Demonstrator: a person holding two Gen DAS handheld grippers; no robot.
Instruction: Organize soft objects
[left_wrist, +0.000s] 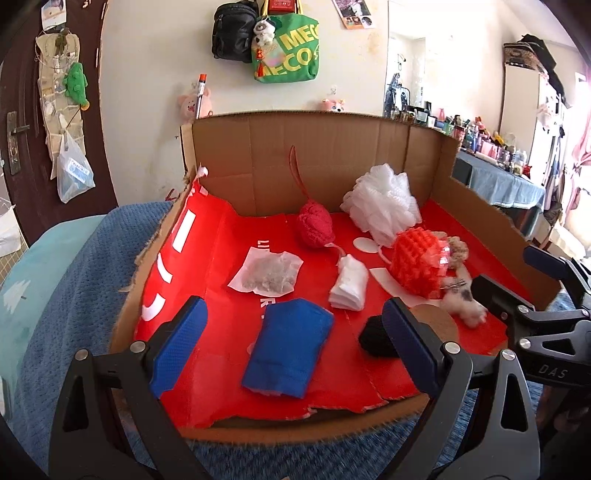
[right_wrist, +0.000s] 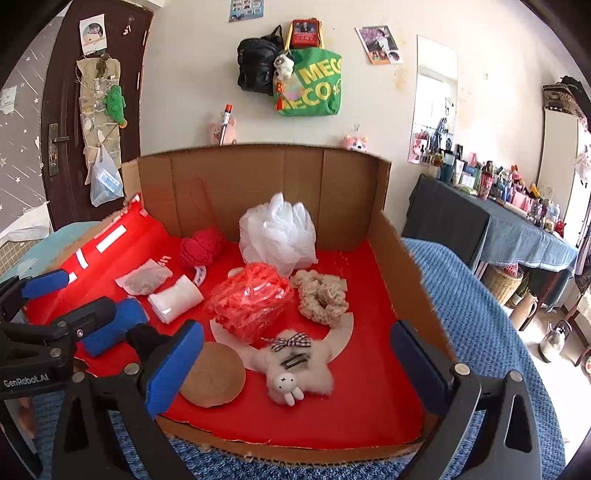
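The left gripper (left_wrist: 291, 332) hovered with jaws apart over a blue cloth (left_wrist: 290, 350) in the cardboard box (left_wrist: 332, 147). Rightward lay a white pad (left_wrist: 349, 286), red sponge (left_wrist: 417, 267) and plush toy (right_wrist: 291, 365). The right gripper (right_wrist: 295, 365) also stood with jaws apart, empty.

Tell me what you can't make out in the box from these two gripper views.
- Black soft object: left wrist view, partly behind the left gripper's finger; right wrist view, behind the right gripper's finger. Identity unclear.
- Beige scrunchie: left wrist view, mostly hidden behind the red mesh sponge.
- White lettering on the red liner: covered by the translucent pouch and blue cloth, unreadable.
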